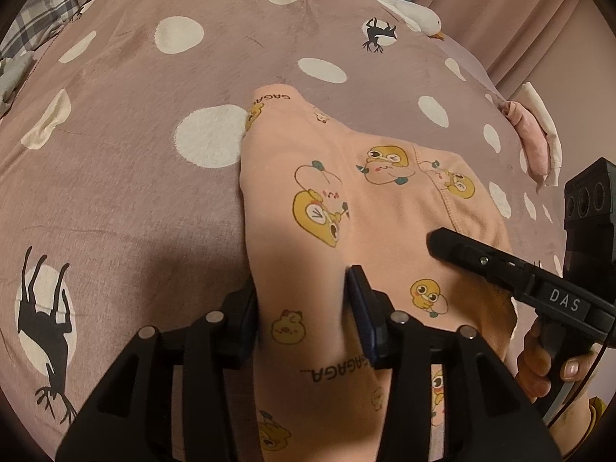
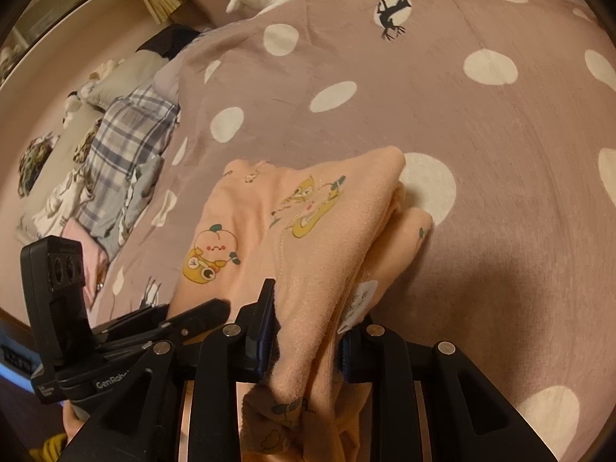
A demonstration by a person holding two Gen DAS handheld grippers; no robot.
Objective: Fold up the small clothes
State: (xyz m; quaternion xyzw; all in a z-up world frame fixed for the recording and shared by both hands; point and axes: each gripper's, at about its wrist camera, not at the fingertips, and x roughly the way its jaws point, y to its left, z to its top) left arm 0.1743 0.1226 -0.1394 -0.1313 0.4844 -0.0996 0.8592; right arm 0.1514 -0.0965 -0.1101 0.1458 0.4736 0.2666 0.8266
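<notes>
1 peach garment printed with yellow ducks and peaches lies on the bedspread, partly lifted at its near edge; 2 grippers hold it, 1 at each side. In the left wrist view the left gripper has its 2 fingers pressed against a raised fold of the cloth, which fills the gap between them; in the right wrist view the right gripper likewise pinches a bunched ridge of the same cloth between its 2 blue-padded fingers, with a white care label showing just beside the right-hand pad. The right gripper also shows side-on from the left camera, its tips resting on the fabric, with the person's hand on its handle.

The bedspread is mauve with many white dots and at least 2 black deer silhouettes per view; 1 white plush goose lies along its far edge; 1 plaid cloth sits at the left among other heaped fabrics; 1 folded pink-and-white piece lies at the right edge. Pink curtains hang behind the bed.
</notes>
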